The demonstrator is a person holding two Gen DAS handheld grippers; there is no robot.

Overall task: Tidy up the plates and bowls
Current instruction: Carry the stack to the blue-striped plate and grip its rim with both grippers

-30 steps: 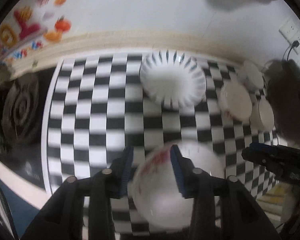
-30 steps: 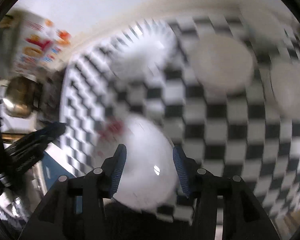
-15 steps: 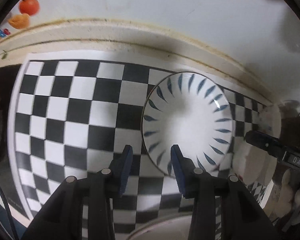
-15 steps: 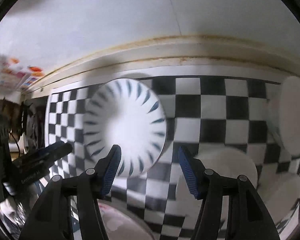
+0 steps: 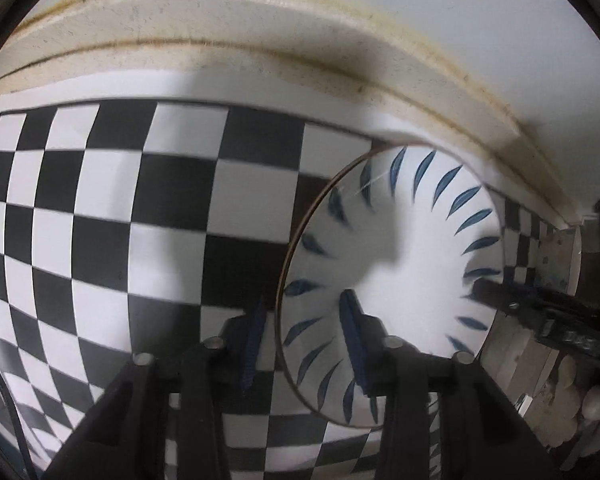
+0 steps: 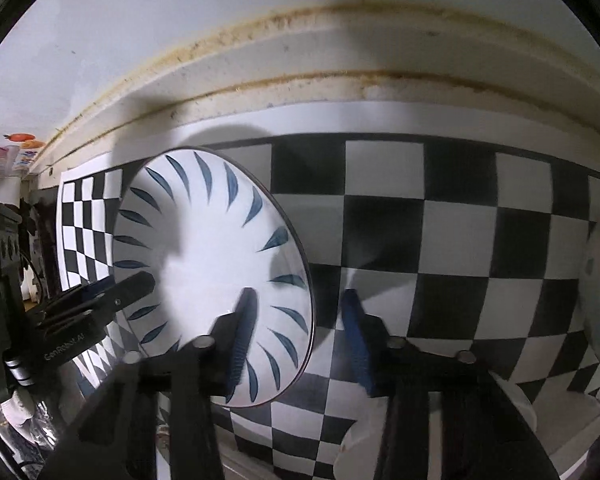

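White plate with blue leaf strokes (image 5: 396,264) lying on a black-and-white checkered mat (image 5: 140,208), near its back edge by the cream ledge (image 5: 260,60). Left gripper (image 5: 302,340) spread wide, fingers straddling the plate's left rim. Right gripper (image 6: 296,340) likewise wide, straddling the opposite rim, nothing clamped.

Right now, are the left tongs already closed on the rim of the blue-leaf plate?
No: the left tongs stand open, straddling the blue-leaf plate rim.
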